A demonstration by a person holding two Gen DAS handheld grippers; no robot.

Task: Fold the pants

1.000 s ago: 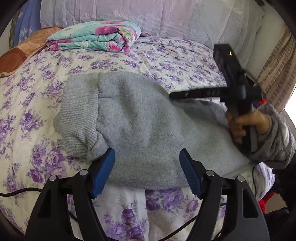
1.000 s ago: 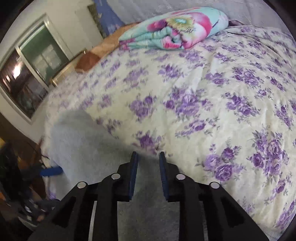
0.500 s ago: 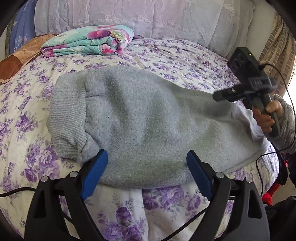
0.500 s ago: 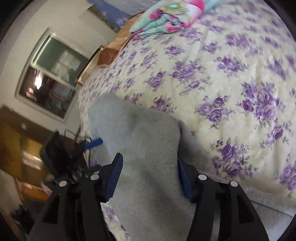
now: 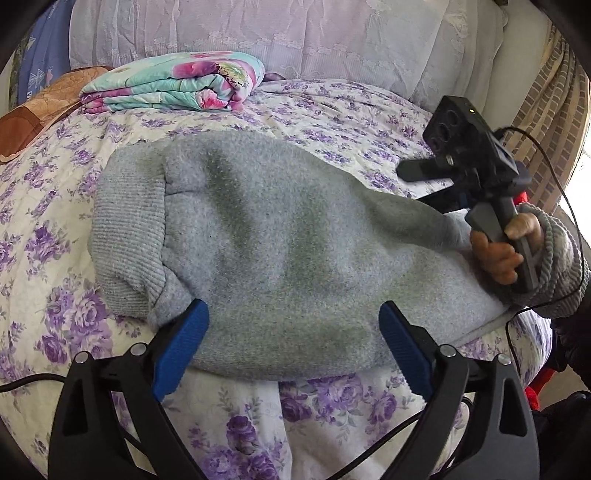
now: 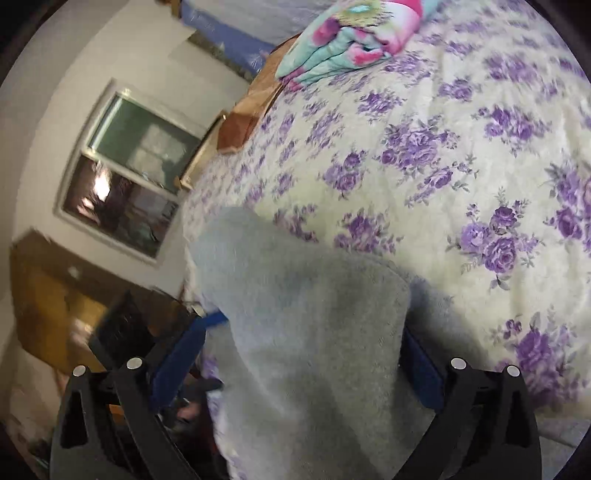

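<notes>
The grey fleece pants (image 5: 280,258) lie folded in a thick bundle on the floral bed cover (image 5: 332,122), with the ribbed waistband (image 5: 125,229) at the left end. My left gripper (image 5: 293,347) is open, its blue pads on either side of the bundle's near edge, holding nothing. My right gripper (image 6: 303,362) is open, with the grey fabric (image 6: 317,332) lying between its spread blue pads. In the left wrist view the right gripper body (image 5: 476,173) sits at the bundle's right end, held by a hand.
A folded turquoise and pink floral blanket (image 5: 173,85) lies at the far side of the bed, also in the right wrist view (image 6: 351,40). Pale pillows (image 5: 295,33) line the headboard. A brown cushion (image 5: 33,114) is at far left. A window (image 6: 129,173) is beyond the bed.
The right gripper opened from shut and let go of the pants. It drew back to the bundle's right end. The left gripper stayed open at the near edge.
</notes>
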